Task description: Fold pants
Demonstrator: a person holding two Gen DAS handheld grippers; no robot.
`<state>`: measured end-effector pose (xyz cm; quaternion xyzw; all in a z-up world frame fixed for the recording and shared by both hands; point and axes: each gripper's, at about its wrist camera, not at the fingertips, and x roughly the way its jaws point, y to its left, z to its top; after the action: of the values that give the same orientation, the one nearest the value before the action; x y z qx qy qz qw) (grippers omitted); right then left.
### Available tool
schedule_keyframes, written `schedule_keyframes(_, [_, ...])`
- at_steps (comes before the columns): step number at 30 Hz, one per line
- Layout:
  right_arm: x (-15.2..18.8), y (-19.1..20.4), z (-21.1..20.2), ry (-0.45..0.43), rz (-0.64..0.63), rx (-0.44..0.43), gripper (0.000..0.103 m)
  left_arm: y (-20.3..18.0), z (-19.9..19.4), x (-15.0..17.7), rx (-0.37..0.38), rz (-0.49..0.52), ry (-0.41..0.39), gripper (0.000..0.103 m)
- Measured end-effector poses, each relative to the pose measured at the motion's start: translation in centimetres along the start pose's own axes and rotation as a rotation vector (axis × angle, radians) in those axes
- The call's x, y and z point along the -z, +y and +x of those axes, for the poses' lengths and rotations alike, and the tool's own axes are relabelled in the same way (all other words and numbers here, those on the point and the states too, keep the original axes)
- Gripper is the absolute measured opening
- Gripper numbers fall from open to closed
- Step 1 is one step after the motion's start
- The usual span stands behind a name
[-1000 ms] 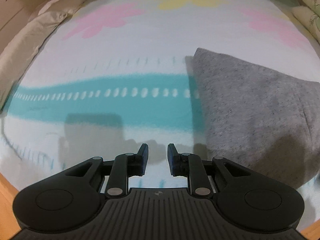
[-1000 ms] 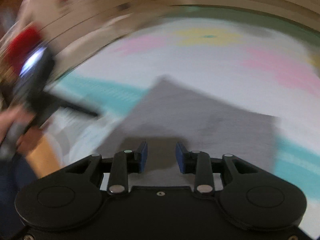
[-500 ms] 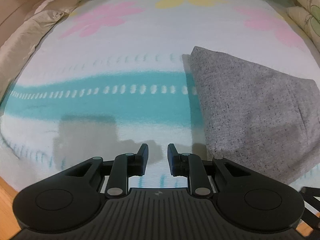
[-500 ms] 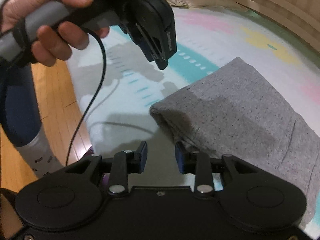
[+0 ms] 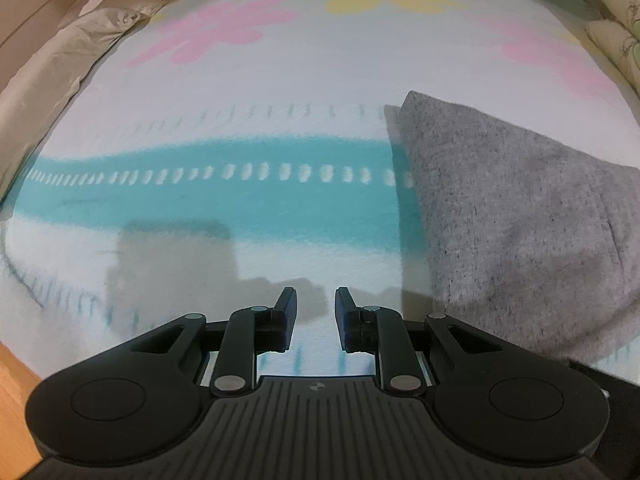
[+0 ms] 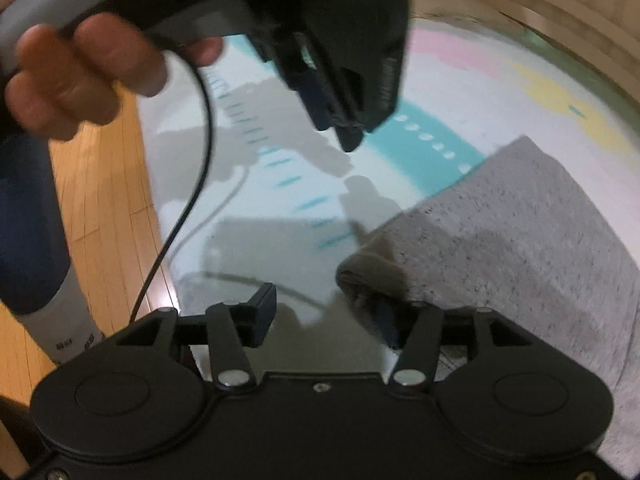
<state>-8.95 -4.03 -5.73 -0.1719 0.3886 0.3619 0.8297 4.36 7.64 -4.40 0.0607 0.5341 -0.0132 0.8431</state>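
The grey pants [image 5: 516, 216] lie folded into a compact block on the patterned rug [image 5: 280, 120]. In the left wrist view they are to the right of my left gripper [image 5: 316, 312], which hovers over bare rug with a narrow gap between its jaws and nothing in it. In the right wrist view my right gripper [image 6: 328, 316] is open wide at the near corner of the pants [image 6: 500, 248]; its right finger is under or against the folded edge and partly hidden. The left gripper also shows in the right wrist view [image 6: 340, 128], held in a hand above the rug.
Beige pillows [image 5: 60, 64] line the rug's left edge and more cushions [image 5: 616, 20] sit at the far right. Wooden floor [image 6: 104, 200] borders the rug near me. A black cable [image 6: 188, 208] hangs from the left gripper. My leg and sock [image 6: 48, 280] stand at the left.
The right gripper has opened wide and moved closer to the pants' near corner. The left gripper has stayed nearly still over the rug.
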Motion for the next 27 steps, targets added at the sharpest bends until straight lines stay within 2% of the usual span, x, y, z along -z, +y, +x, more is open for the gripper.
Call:
schedule_keyframes(1, [0.1, -0.2, -0.5, -0.006, 0.011, -0.023, 0.058, -0.1, 0.0, -0.1, 0.000, -0.005, -0.005, 0.021])
schedule_keyframes(3, [0.0, -0.6, -2.1, -0.028, 0.021, -0.097, 0.048, -0.7, -0.2, -0.5, 0.000, -0.008, -0.020, 0.021])
schedule_keyframes(7, [0.1, -2.6, -6.2, -0.127, 0.078, -0.081, 0.048, -2.1, -0.4, -1.2, -0.024, -0.004, -0.056, 0.021])
schedule_keyframes(8, [0.0, -3.5, -7.0, -0.148, 0.112, -0.052, 0.048, -2.5, -0.3, -1.4, -0.024, -0.008, -0.058, 0.021])
schedule_keyframes(11, [0.5, -7.7, -8.5, -0.169, 0.240, 0.123, 0.051, -3.5, 0.0, -2.0, 0.005, -0.018, -0.047, 0.021])
schedule_keyframes(13, [1.2, -10.8, -8.6, -0.141, 0.337, 0.267, 0.052, -4.5, 0.4, -2.3, 0.012, -0.009, -0.042, 0.021])
schedule_keyframes(16, [2.9, -14.8, -8.4, -0.076, 0.484, 0.388, 0.054, -5.6, 1.1, -2.5, 0.001, 0.007, -0.033, 0.021])
schedule_keyframes(20, [6.1, -18.2, -8.6, -0.034, 0.660, 0.432, 0.057, -6.4, 2.2, -2.8, -0.012, 0.012, -0.013, 0.021])
schedule_keyframes(23, [8.2, -19.4, -8.9, -0.009, 0.721, 0.445, 0.062, -6.4, 3.3, -2.8, -0.033, 0.018, 0.001, 0.021])
schedule_keyframes(27, [10.5, -21.1, -9.3, -0.014, 0.826, 0.394, 0.075, -5.8, 5.0, -2.5, -0.035, 0.004, 0.045, 0.021])
